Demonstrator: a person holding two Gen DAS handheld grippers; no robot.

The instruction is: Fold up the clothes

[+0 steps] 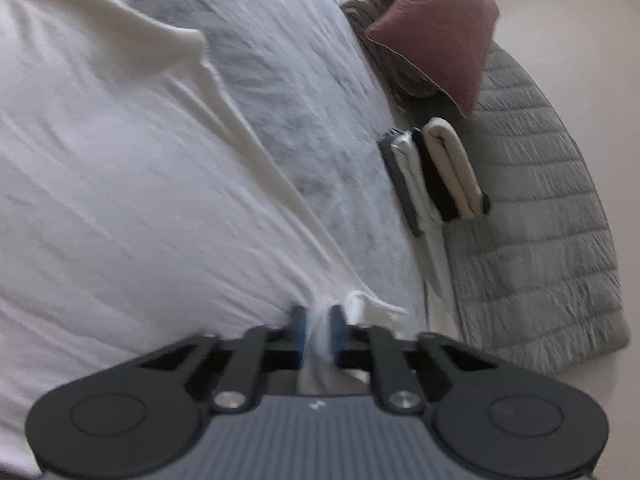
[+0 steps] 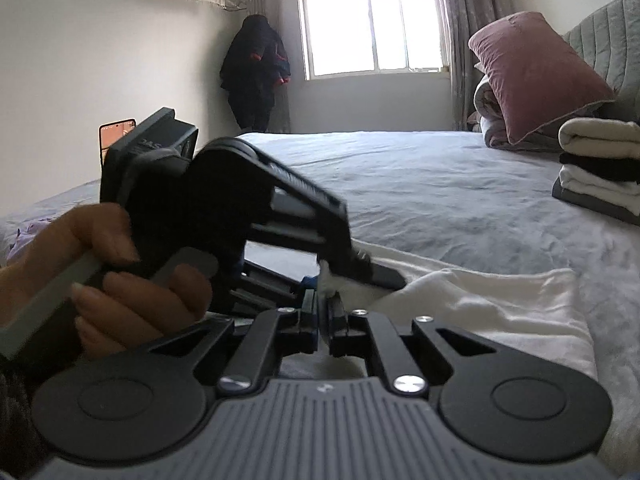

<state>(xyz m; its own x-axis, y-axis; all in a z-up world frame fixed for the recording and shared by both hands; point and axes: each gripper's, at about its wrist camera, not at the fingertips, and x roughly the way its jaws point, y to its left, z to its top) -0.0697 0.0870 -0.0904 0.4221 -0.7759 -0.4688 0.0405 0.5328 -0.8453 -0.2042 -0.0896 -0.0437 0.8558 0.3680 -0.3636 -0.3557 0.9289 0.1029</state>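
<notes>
A white garment (image 1: 120, 184) lies spread over the grey bed sheet (image 1: 304, 92). My left gripper (image 1: 318, 324) is shut on a corner of the white garment and pulls the cloth taut. In the right wrist view my right gripper (image 2: 323, 312) is shut on the white garment (image 2: 492, 304) at nearly the same spot. The left gripper (image 2: 332, 276), held in a hand (image 2: 108, 284), sits just in front of it, tips nearly touching. The garment's folded edge lies to the right on the bed.
A stack of folded white and black clothes (image 1: 436, 176) sits near the grey quilted headboard (image 1: 532, 208), also in the right wrist view (image 2: 600, 164). A pink pillow (image 1: 440, 28) rests on rolled bedding. A window (image 2: 372, 20) and a hanging dark coat (image 2: 256, 76) stand beyond the bed.
</notes>
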